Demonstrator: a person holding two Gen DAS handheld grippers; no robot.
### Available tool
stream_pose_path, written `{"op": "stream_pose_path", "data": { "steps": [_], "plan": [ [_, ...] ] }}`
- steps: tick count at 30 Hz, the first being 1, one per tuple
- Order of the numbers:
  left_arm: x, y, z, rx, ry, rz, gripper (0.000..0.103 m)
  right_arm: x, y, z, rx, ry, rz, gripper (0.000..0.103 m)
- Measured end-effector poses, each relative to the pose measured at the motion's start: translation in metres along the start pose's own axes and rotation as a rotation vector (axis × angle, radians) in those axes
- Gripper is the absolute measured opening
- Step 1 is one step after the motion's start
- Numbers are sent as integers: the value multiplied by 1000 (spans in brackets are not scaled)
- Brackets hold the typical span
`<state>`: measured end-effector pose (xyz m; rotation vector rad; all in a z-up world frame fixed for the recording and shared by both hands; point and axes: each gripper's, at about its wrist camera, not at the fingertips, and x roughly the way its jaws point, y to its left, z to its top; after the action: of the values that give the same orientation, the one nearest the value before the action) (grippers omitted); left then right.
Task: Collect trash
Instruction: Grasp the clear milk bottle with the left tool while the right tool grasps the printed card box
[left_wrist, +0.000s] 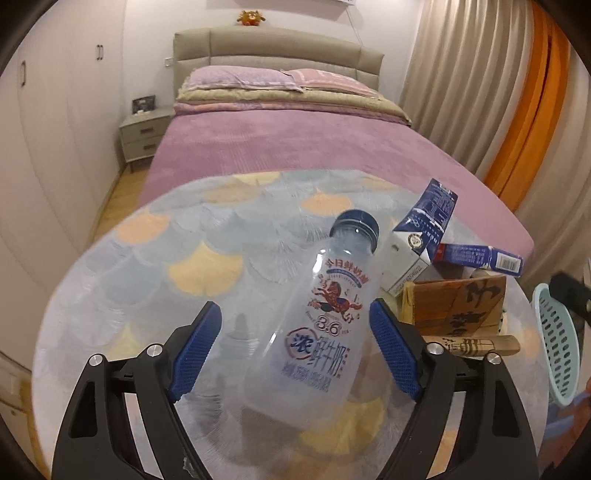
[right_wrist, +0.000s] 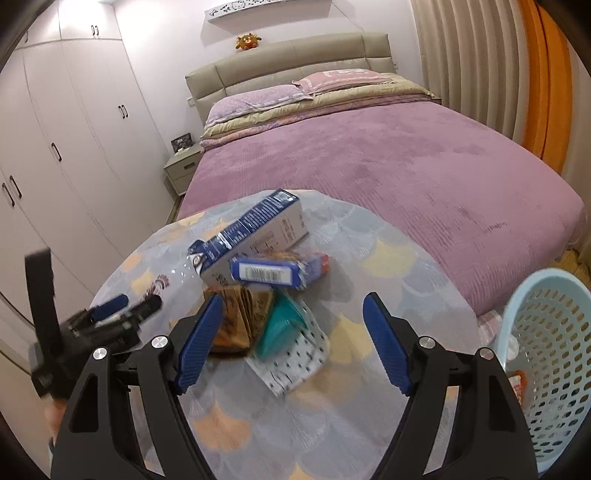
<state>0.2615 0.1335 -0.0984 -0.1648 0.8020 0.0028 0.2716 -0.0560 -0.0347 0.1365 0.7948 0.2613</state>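
Lying between the wide-spread jaws of the left gripper (left_wrist: 295, 350) is a clear plastic bottle (left_wrist: 325, 332), its blue cap pointing toward the table's far edge and its base toward the camera. The right pad seems to be just beside or brushing the bottle's side, while the left pad is standing clear, so nothing is being squeezed yet. The bottle is looking empty, so it is probably light, thin-walled and slick; it is likely to roll or dent, and the labelled mid-body is offering the best hold, across its width rather than at the tapering neck.

Resting toward the table's (left_wrist: 147, 280) right edge is the remaining trash: a blue-and-white carton (left_wrist: 417, 236), a small blue box (left_wrist: 480, 256) lying against it, and a brown paper pack (left_wrist: 458, 302). These are looking light and stiff-cornered but crushable, easiest to take across their flat faces.

The right gripper (right_wrist: 293, 341) is hanging above that pile with its jaws wide and empty; below them, the teal piece (right_wrist: 282, 328) and spotted wrapper (right_wrist: 295, 362) are lying near the table's middle. The wrapper is soft and flat, so pinching a raised edge is likely needed. A pale blue basket (right_wrist: 546, 354) is standing just off the table's right edge.
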Motion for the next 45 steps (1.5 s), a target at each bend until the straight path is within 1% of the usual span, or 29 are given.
{"op": "stream_pose_path", "data": {
  "steps": [1,4,8,9,10,12,14,16,17,19,22,26,28,31,33,36,38,40,42,45],
  "plan": [
    [2,2,-2,-1,0,-10,81,6,7,3,-15,3,-12,74],
    [5,-1,-7,10,-6,-10,81,21,18,10,-27,29,-53,74],
    [15,-3,-13,20,15,-21,79,39,18,14,14,64,-38,74],
    [17,-5,-14,29,26,-14,77,42,18,15,21,69,-44,74],
    [17,-6,-14,36,22,-13,76,48,18,17,28,74,-55,74],
    [14,-11,-15,57,0,-1,76,56,17,18,42,86,-55,74],
    [12,-15,-17,81,-17,30,76,64,14,19,62,108,-57,74],
    [8,-18,-19,94,-32,40,76,68,7,18,85,116,-37,61],
    [6,-18,-19,96,-35,38,76,68,2,17,96,114,-40,61],
    [6,-17,-19,93,-33,35,74,64,-7,14,104,102,-46,60],
    [7,-13,-19,78,-25,16,67,55,-17,10,105,86,-43,60],
    [8,-11,-18,70,-22,-5,66,38,-38,-4,87,75,-55,60],
    [10,-11,-17,73,-22,-13,65,27,-49,-15,83,74,-38,60],
    [12,-9,-16,73,-15,-22,64,15,-57,-29,39,67,-42,60],
    [13,-9,-16,74,-13,-22,64,7,-58,-45,-15,63,-49,60],
    [13,-9,-15,71,-8,-24,64,2,-59,-62,-53,78,-58,61],
    [15,-8,-15,67,-2,-30,64,3,-64,-73,-42,120,-48,62],
    [15,-7,-15,65,2,-35,64,3,-70,-78,-1,150,-38,67],
    [17,-6,-14,65,6,-37,64,0,-74,-80,53,144,-13,75],
    [18,-7,-15,67,13,-38,64,4,-71,-78,78,153,-21,76]
  ]
}}
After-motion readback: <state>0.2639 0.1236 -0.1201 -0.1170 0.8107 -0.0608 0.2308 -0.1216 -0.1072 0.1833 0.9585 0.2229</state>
